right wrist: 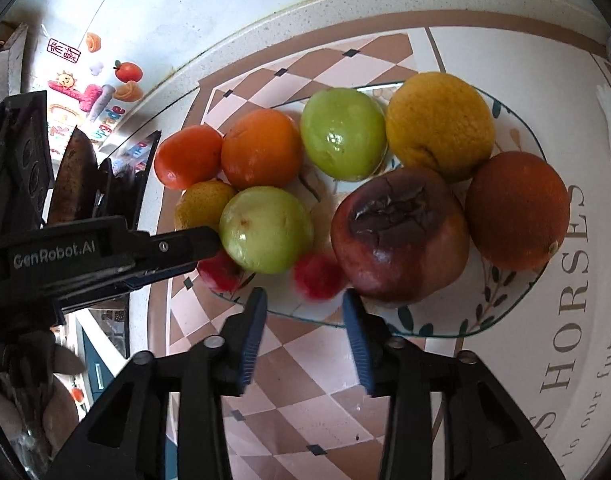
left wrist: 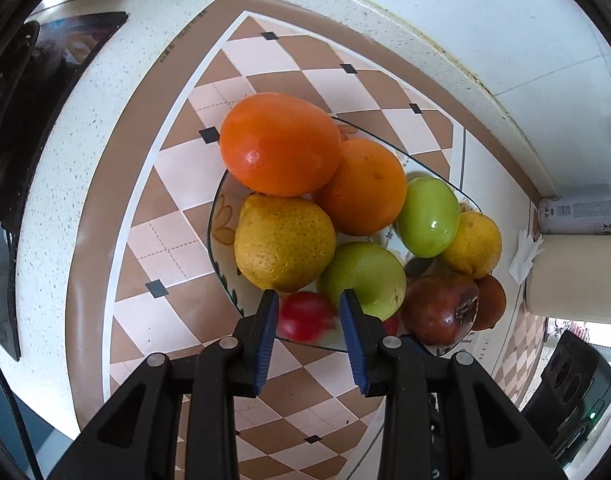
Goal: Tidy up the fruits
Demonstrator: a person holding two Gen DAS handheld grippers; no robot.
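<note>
A glass plate (left wrist: 221,236) (right wrist: 517,296) on a checkered mat holds several fruits: oranges (left wrist: 279,144), a yellow lemon (left wrist: 283,242), green apples (left wrist: 363,274) (right wrist: 265,230), a bruised dark pomegranate (left wrist: 439,308) (right wrist: 399,236) and small red fruits. My left gripper (left wrist: 308,298) is open, its tips either side of a small red fruit (left wrist: 305,316) at the plate's near rim. My right gripper (right wrist: 303,294) is open, its tips just short of another small red fruit (right wrist: 317,276). The left gripper also shows in the right wrist view (right wrist: 185,246), reaching in from the left.
The checkered mat (left wrist: 177,184) lies on a speckled white counter (left wrist: 49,208) against a white wall. A can (left wrist: 581,214) and a paper roll (left wrist: 573,276) stand at the right. A dark stove (left wrist: 9,120) is at the left. A printed white mat (right wrist: 565,360) lies right of the plate.
</note>
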